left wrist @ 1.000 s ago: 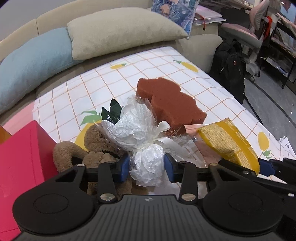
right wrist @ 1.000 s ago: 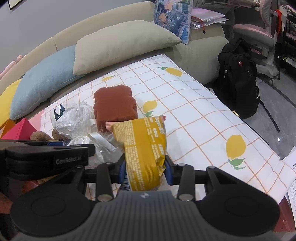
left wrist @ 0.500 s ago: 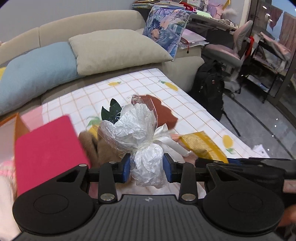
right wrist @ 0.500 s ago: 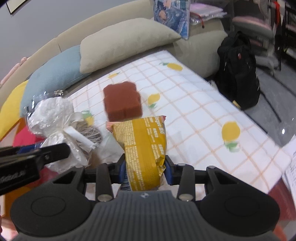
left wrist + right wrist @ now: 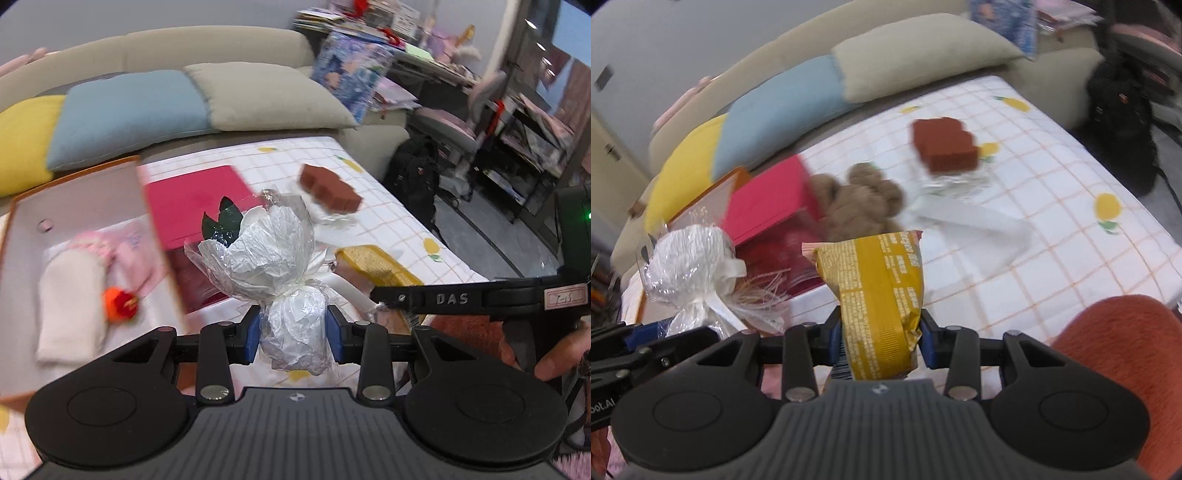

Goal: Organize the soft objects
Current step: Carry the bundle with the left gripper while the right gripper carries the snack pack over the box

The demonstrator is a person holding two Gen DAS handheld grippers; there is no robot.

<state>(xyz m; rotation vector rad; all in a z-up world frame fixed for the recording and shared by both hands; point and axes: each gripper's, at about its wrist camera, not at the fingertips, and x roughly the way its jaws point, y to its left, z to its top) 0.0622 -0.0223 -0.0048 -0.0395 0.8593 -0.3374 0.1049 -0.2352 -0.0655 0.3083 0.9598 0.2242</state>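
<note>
A: How does the left gripper (image 5: 293,338) stand?
B: Raised, its blue pads pinched against a crinkly wrapped bundle (image 5: 273,258).
A: And the right gripper (image 5: 881,341)?
B: Alongside, at a like height, its pads clamped on a yellow packet (image 5: 879,295) standing upright between them.

Surface (image 5: 1052,192) covered by a lemon-print grid cloth. On it lie a brown sponge (image 5: 943,147), a teddy bear (image 5: 860,203) and a red box lid (image 5: 764,201).

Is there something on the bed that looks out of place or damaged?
Nothing looks damaged. The brown sponge and teddy bear lie loose on the checked sheet, outside the open box. Motion blur hides fine detail.
</note>
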